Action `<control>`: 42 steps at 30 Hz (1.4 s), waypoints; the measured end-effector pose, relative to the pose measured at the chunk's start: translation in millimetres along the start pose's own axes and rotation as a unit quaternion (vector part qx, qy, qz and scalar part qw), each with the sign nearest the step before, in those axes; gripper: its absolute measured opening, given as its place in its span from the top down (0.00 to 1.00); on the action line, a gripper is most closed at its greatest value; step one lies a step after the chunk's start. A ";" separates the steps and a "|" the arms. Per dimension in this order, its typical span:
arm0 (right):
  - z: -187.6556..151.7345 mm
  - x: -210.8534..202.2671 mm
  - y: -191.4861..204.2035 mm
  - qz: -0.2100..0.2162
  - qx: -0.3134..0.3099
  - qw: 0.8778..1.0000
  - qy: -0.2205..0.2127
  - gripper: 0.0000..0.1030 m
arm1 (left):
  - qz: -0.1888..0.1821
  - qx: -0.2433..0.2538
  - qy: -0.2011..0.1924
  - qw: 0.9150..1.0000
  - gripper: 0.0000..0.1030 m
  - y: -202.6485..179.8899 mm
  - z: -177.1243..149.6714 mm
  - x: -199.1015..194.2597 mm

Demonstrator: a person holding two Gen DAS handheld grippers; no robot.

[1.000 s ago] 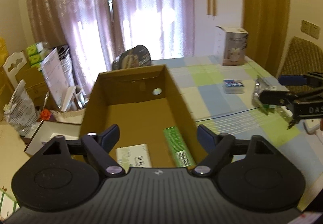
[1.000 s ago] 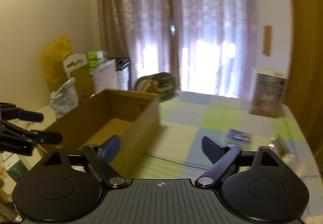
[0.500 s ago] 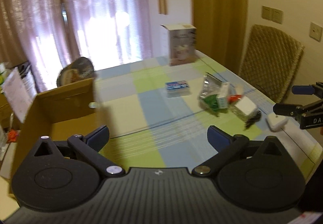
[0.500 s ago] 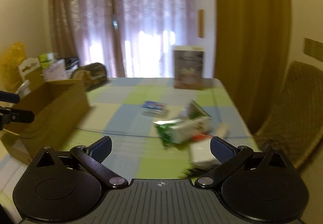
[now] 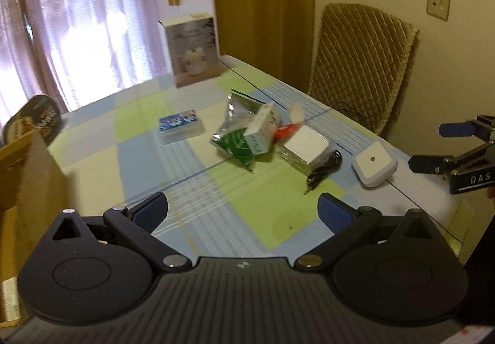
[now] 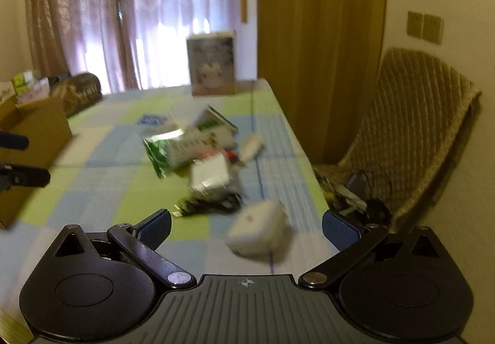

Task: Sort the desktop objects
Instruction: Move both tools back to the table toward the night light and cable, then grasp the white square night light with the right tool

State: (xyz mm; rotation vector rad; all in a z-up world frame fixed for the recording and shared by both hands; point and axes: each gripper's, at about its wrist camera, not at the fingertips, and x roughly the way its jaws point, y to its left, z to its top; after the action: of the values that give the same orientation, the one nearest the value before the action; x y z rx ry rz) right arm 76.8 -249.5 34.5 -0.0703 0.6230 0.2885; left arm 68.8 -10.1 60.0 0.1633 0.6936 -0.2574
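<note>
Loose items lie on the checked tablecloth: a card pack (image 5: 181, 126), a green foil bag (image 5: 235, 139) with a small white-green box (image 5: 261, 132) on it, a white flat box (image 5: 306, 145), a black cable (image 5: 324, 170) and a white square device (image 5: 374, 167). My left gripper (image 5: 243, 212) is open over bare cloth, well short of the pile. My right gripper (image 5: 436, 145) is open just right of the white device. In the right wrist view the white device (image 6: 256, 232) sits blurred between the open fingers of the right gripper (image 6: 246, 229), low over the table's right edge.
A cardboard box (image 5: 27, 173) stands at the left end of the table. A tall printed carton (image 5: 193, 51) is at the far end, a round tin (image 5: 31, 118) at far left. A quilted chair (image 5: 362, 71) holding cables is beside the table's right edge.
Both grippers have swung right, away from the cardboard box and towards the pile. The right gripper has come down close to the white square device. Both stay open.
</note>
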 end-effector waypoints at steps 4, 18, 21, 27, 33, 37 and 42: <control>-5.9 20.2 -6.3 0.004 -0.010 1.000 0.025 0.02 | -0.016 0.004 0.013 1.000 0.02 -7.9 -3.6 23.3; -10.0 85.8 -11.5 0.026 -0.121 0.990 0.066 0.02 | -0.089 0.063 0.038 0.993 0.05 -36.1 -0.5 104.6; -12.2 93.1 -10.0 0.030 -0.134 0.988 0.074 0.02 | -0.109 0.079 0.041 0.990 0.06 -41.0 -0.6 119.0; -11.4 106.4 -6.7 0.045 -0.207 0.975 0.073 0.02 | -0.140 0.105 0.043 0.984 0.09 -45.1 0.7 139.5; -10.1 123.3 -7.4 0.053 -0.238 0.967 0.076 0.04 | -0.147 0.115 0.044 0.981 0.12 -53.6 2.2 157.2; -11.1 126.9 -7.5 0.062 -0.235 0.966 0.087 0.20 | -0.150 0.121 0.046 0.980 0.17 -60.7 0.1 166.9; -9.0 126.5 -9.2 0.063 -0.215 0.970 0.093 0.26 | -0.152 0.121 0.046 0.980 0.28 -65.6 -0.9 175.4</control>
State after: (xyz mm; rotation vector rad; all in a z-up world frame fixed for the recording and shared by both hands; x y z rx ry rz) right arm 172.2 -228.7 -47.0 -0.4806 0.7450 0.5407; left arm 179.0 -104.1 -58.7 0.3035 0.7783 -0.6306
